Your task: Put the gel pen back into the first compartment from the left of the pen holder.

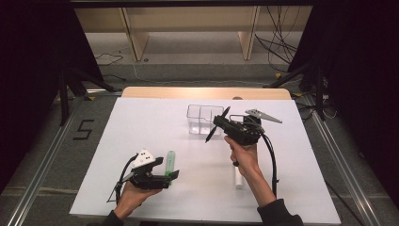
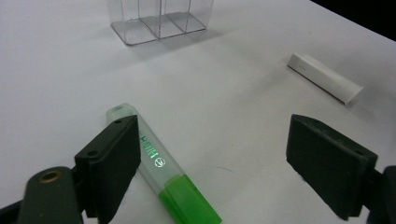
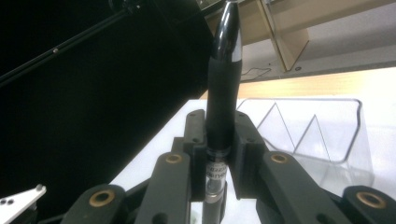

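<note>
The right tool [image 1: 217,124] is pinching a black pen [image 1: 218,123], with both pads pressed on the barrel. In the right gripper view the pen [image 3: 223,93] stands up between the two pads, its dark grip section above them and a clear section with small print below. In the high view the pen is lifted off the white desk [image 1: 141,122] and tilted, and it is just beside the clear plastic organizer [image 1: 200,120], at its right edge. The organizer has several compartments, divided by thin clear walls.

The left tool [image 1: 173,177] is low over the near part of the desk, and its jaws are spread wide with nothing between the pads. A green highlighter [image 2: 161,170] lies flat on the desk; one jaw is just beside its clear cap end. A white flat stick [image 2: 324,78], maybe an eraser or a cap, lies farther away on the desk, well apart from the highlighter.
</note>
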{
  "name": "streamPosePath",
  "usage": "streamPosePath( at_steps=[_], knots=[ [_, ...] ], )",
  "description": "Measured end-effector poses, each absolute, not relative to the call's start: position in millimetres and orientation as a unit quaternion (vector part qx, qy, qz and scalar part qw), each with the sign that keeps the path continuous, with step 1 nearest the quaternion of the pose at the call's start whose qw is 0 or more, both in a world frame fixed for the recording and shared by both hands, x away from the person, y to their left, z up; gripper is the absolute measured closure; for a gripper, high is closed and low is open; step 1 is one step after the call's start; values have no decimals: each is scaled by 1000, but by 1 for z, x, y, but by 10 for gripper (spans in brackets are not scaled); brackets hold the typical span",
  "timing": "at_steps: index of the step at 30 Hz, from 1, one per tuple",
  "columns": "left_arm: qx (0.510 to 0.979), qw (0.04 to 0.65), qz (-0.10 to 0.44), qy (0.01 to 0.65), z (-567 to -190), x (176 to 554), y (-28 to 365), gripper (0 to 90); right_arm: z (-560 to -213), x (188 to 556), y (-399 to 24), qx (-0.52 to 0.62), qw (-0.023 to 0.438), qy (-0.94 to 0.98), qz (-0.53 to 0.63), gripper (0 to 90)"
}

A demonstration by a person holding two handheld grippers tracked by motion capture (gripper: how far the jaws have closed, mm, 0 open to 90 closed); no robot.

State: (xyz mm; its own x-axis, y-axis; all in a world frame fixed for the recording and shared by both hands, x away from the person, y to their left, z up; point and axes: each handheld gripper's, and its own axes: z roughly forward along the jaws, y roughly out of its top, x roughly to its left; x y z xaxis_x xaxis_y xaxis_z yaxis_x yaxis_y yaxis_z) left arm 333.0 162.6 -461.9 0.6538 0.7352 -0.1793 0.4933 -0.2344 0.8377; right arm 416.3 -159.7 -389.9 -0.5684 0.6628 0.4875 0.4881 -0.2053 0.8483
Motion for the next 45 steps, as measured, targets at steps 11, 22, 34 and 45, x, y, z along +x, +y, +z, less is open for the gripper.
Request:
streamPosePath(
  at_steps=[11, 22, 34, 45],
  knots=[
    [771, 469, 131, 411, -464, 333, 166, 164, -373, 439, -148, 460, 85, 628, 622, 794],
    [769, 460, 135, 423, -466, 335, 168, 161, -364, 466, -133, 467, 102, 631, 611, 794],
    [768, 462, 137, 422, -466, 335, 170, 160, -352, 495, -120, 480, 117, 629, 600, 793],
    [764, 466, 141, 423, -465, 334, 170, 160, -352, 515, -100, 486, 125, 642, 579, 793]
  ],
)
